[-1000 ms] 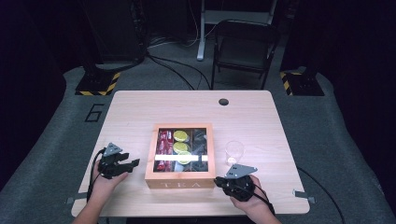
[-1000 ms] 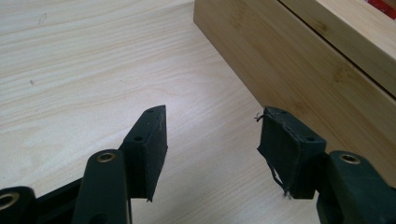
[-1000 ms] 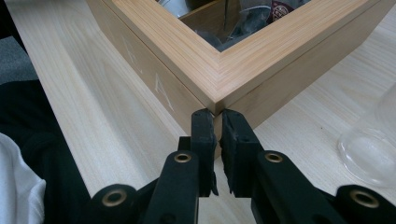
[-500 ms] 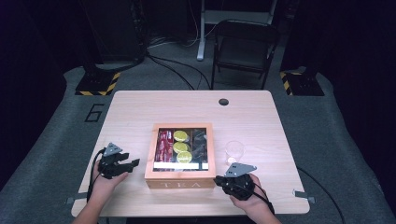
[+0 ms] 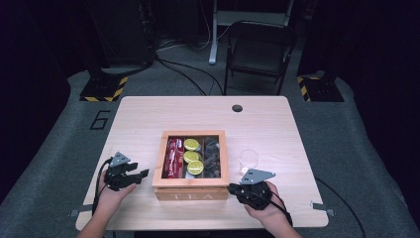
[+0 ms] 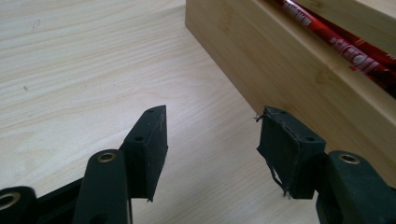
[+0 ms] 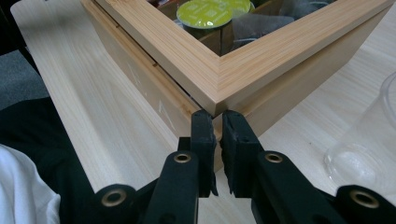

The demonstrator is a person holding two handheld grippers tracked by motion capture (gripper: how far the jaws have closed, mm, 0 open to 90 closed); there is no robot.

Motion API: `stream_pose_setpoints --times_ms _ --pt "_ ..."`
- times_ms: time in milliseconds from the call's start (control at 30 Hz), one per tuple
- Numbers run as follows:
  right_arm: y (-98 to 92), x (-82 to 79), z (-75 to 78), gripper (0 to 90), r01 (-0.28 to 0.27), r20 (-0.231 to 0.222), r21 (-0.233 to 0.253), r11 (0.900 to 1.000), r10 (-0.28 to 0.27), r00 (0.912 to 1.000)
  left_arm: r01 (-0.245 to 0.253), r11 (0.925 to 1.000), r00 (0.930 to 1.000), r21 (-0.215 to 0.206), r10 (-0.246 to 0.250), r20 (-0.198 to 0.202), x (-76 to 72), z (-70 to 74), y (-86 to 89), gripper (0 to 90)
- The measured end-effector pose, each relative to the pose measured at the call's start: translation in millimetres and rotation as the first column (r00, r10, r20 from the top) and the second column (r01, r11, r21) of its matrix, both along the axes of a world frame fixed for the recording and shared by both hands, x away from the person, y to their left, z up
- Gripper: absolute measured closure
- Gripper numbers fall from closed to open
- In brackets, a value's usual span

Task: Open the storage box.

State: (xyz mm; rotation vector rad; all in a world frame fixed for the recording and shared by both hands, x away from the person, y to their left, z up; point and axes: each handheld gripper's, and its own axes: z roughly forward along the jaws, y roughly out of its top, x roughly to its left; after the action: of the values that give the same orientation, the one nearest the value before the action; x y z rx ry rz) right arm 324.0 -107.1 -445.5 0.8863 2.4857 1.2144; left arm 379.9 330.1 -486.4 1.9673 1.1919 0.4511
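Fingers: left gripper (image 6: 212, 140) apart, lower frame, beside box (image 5: 189, 187); right gripper (image 7: 218, 133) nearly together at its corner. Box likely rigid, weighty; grip side walls.

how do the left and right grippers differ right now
The left gripper has its jaws spread wide with bare table between them; the right gripper has its jaws nearly together.
The left gripper sits beside the tea box, off its left side wall; the right gripper is at the box's front right corner, tips at the corner edge.
Both are black, hand-held and low over the table.
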Motion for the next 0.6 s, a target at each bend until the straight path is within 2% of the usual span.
stream_pose_setpoints --times_ms 233,333,433,600 --pt "-0.3 2.2 10.1 82.9 0.004 0.011 0.017 1.000 -0.004 0.9999 0.027 0.9996 0.9996 0.009 -0.028 0.010 -6.8 6.6 -7.1 44.0" --pt "0.1 2.5 15.7 82.9 0.013 0.010 0.017 1.000 -0.013 0.9999 0.028 0.9996 0.9996 0.001 -0.028 0.010 -8.7 9.0 -8.7 44.5" --pt "0.5 3.9 19.1 83.0 0.012 0.021 0.021 1.000 -0.012 0.9997 0.030 0.9995 0.9991 -0.004 -0.030 0.029 -11.4 13.0 -10.9 45.1" --pt "1.2 5.5 24.5 83.0 0.015 0.023 0.027 1.000 -0.015 0.9996 0.058 0.9983 0.9978 -0.010 -0.057 0.035 -15.1 19.3 -12.7 46.7"
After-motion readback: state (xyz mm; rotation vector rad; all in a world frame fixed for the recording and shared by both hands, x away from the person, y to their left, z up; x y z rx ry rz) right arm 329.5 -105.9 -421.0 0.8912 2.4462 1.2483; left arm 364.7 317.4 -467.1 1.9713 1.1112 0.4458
